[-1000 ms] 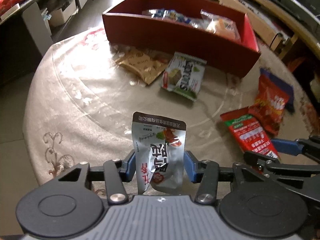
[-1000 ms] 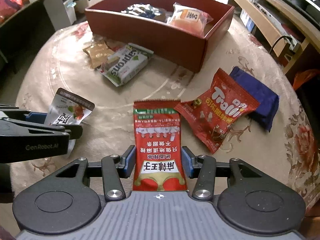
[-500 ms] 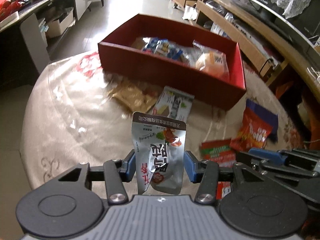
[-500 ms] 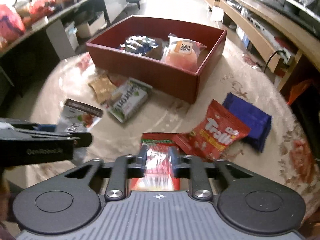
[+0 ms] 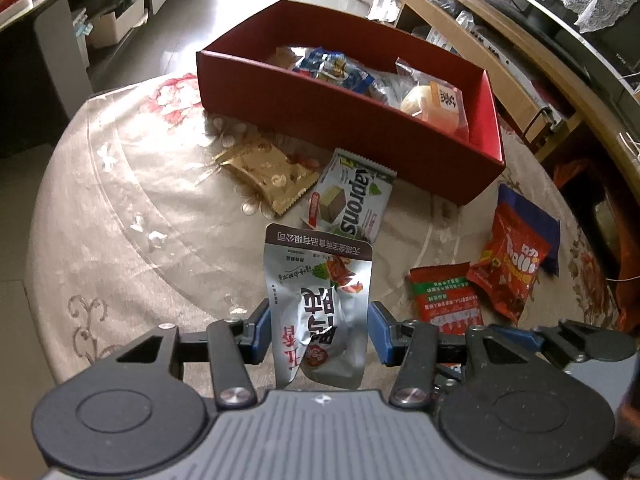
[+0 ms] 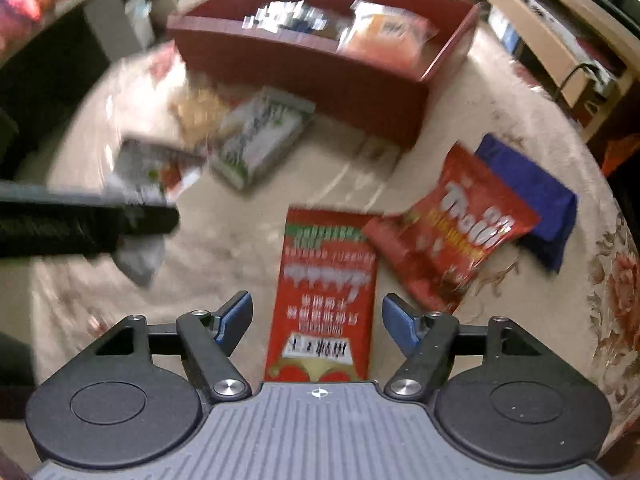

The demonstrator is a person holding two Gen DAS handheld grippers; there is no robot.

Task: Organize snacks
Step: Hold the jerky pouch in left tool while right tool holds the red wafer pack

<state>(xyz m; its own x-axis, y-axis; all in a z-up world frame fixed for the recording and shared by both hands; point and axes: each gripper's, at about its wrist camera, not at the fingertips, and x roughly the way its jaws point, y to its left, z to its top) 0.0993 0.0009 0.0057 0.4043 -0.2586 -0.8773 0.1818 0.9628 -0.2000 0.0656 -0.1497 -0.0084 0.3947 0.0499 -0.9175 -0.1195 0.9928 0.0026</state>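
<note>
Left wrist view: the left gripper [image 5: 318, 330] grips a silver pouch [image 5: 318, 308] above the table's [image 5: 120, 208] near edge; a loose pinch could drop it short of the red box [image 5: 360, 132]. Five packets lie on the table. Right wrist view, blurred: the right gripper [image 6: 318, 322] is spread apart over one red packet [image 6: 326, 292]; closing now could miss it.
</note>
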